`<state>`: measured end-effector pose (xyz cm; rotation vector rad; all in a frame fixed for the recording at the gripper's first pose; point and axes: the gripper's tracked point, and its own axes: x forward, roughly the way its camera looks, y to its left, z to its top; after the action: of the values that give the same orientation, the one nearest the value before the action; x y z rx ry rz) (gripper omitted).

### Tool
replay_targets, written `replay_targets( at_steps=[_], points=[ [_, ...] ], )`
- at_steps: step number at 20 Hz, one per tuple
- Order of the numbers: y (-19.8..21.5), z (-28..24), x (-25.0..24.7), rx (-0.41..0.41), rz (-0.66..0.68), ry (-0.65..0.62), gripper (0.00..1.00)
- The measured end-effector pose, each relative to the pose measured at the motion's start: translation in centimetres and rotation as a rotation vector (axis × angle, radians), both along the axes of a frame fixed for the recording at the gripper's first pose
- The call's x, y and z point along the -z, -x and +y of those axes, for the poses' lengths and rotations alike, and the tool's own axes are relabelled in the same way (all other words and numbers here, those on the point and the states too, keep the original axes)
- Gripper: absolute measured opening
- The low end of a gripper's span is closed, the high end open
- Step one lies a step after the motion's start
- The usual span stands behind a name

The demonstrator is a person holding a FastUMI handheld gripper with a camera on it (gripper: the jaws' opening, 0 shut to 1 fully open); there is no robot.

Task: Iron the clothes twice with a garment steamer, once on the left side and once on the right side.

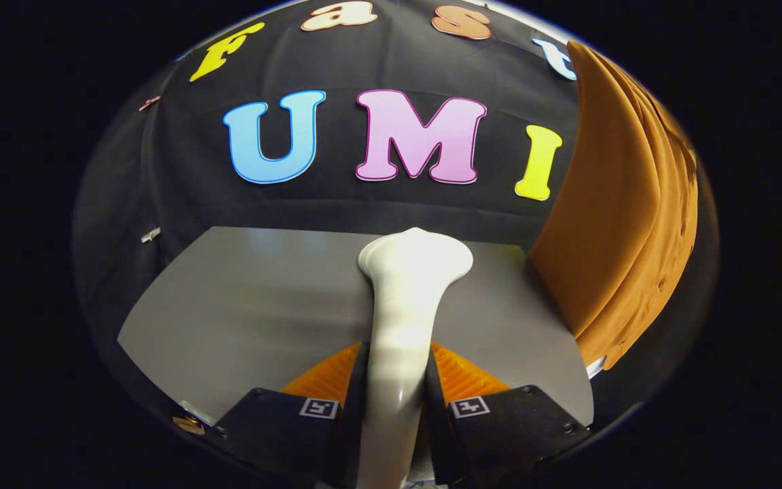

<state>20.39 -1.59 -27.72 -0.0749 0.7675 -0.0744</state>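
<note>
The garment (pixel 625 204) hangs to the right of the steamer (pixel 404 299), apart from its head, so a careless swing could bunch the loose cloth or miss one side. Below the steamer lies the grey worktop (pixel 241 305), nothing blocking; the tool (pixel 398 390) is clamped on the steamer's handle, both fingers pressing.

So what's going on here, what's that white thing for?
That white thing is a garment steamer. A person is holding it with tongs, whose two fingers squeeze its handle from both sides. The steamer head points out over a gray table. An orange garment hangs off to the right, beyond the fingers. The steamer head isn't touching the cloth yet, so the ironing looks not yet under way.
</note>
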Motion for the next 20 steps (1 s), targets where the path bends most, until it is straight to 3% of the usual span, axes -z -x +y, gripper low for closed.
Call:
replay_targets(
  at_steps=[2,3,9,16,20],
  points=[
    [-0.3,0.7,0.2,-0.009,-0.011,-0.055,0.44],
    [0.0,0.9,0.0,-0.009,-0.018,-0.082,0.37],
    [0.8,1.1,-4.6,-0.001,-0.168,-0.111,0.37],
    [6.6,0.7,-11.7,0.057,-0.36,-0.144,0.37],
    [11.3,1.2,-16.4,0.051,-0.482,-0.128,0.36]
  ],
)
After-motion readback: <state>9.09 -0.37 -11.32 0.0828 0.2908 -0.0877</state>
